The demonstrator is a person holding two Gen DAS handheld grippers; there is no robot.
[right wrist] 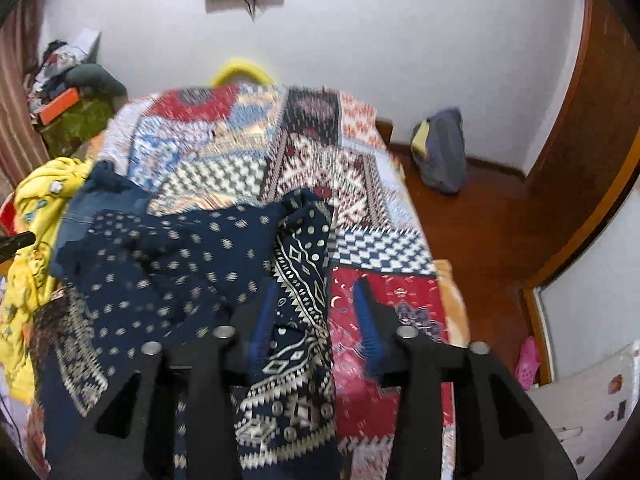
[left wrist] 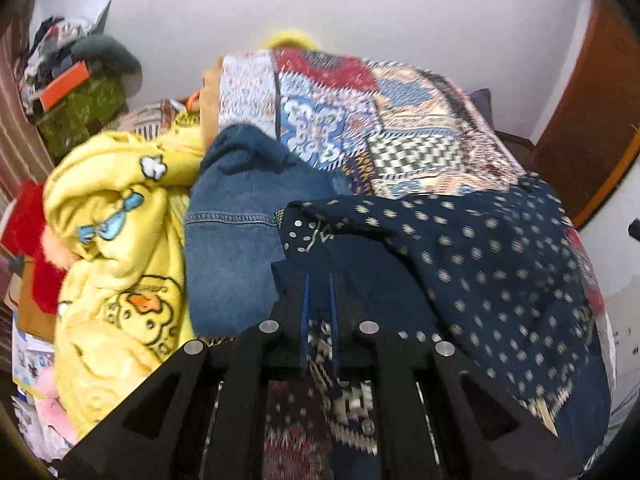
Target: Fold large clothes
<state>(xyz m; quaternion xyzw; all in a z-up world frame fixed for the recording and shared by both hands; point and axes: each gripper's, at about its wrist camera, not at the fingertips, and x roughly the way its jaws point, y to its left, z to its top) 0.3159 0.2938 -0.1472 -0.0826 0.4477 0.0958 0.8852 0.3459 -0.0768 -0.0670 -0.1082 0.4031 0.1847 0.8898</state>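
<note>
Navy patterned garment (right wrist: 192, 264) lay bunched on the bed (right wrist: 384, 304), near edge. Left tool (left wrist: 319, 280) was nearly closed, seemingly pinching its hem for folding; right tool (right wrist: 316, 292) stood half open, cloth loose between.

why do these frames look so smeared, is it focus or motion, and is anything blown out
Left wrist view: motion smear across the patchwork bedspread and the navy dotted garment, while the left gripper stays sharp. Right wrist view: the same streaking on the bedspread, right gripper crisp. Both show fisheye bending and dark corners; the white wall is bright, not clipped.
</note>
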